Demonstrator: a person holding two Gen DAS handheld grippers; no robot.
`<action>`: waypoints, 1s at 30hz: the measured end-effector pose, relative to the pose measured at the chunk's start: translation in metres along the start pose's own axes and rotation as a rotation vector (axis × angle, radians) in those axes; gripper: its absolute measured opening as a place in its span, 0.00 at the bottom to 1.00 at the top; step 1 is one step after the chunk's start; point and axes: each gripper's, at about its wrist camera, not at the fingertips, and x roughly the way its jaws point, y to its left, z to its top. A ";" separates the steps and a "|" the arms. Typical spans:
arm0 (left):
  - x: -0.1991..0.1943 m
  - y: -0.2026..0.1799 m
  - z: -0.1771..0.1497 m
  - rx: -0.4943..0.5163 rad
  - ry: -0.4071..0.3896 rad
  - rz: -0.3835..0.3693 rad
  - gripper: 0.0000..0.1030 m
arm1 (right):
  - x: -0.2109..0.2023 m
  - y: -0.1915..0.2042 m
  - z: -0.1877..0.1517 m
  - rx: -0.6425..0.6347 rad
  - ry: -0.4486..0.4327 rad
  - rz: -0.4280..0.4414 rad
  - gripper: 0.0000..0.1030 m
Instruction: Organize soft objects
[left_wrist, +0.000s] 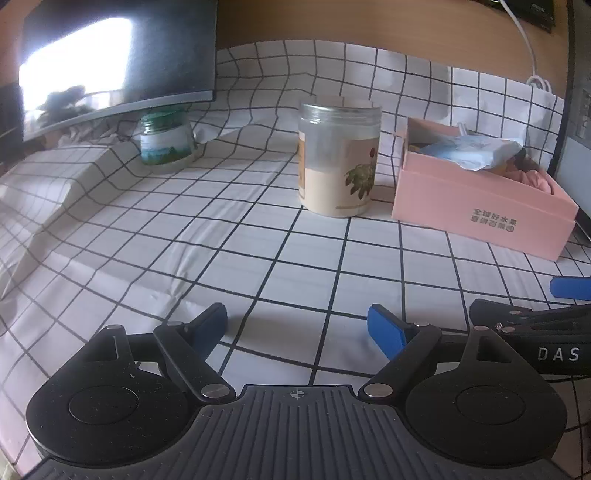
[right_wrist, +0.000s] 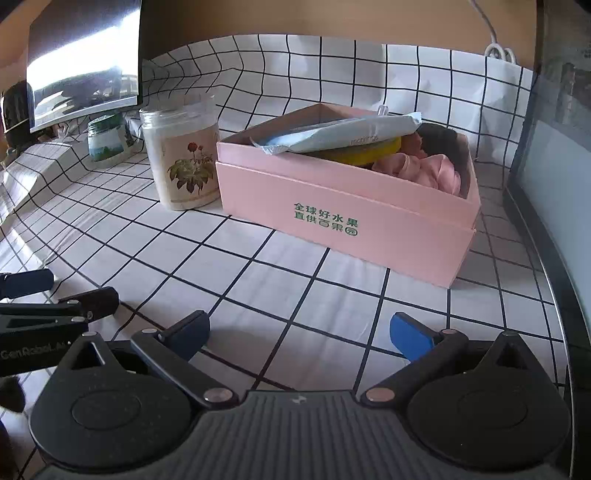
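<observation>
Both grippers, left (left_wrist: 297, 326) and right (right_wrist: 301, 332), hovered over the checked table (left_wrist: 258, 258) with jaws spread and empty. The soft things, a packet (right_wrist: 343, 136) and pink cloth (right_wrist: 424, 170), lay in the pink box (right_wrist: 347, 206) near the table's right edge. Sorting appeared nearly done; any next move would call for a reach into the box.
</observation>
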 end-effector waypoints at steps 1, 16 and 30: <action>0.000 0.000 0.000 0.001 -0.001 -0.001 0.86 | 0.000 0.000 0.000 0.002 -0.005 -0.002 1.00; 0.000 0.002 0.000 0.004 -0.003 -0.005 0.86 | 0.003 0.000 0.001 -0.002 -0.014 0.007 1.00; -0.001 0.001 0.000 0.004 -0.003 -0.006 0.86 | 0.004 -0.001 0.001 -0.003 -0.014 0.007 1.00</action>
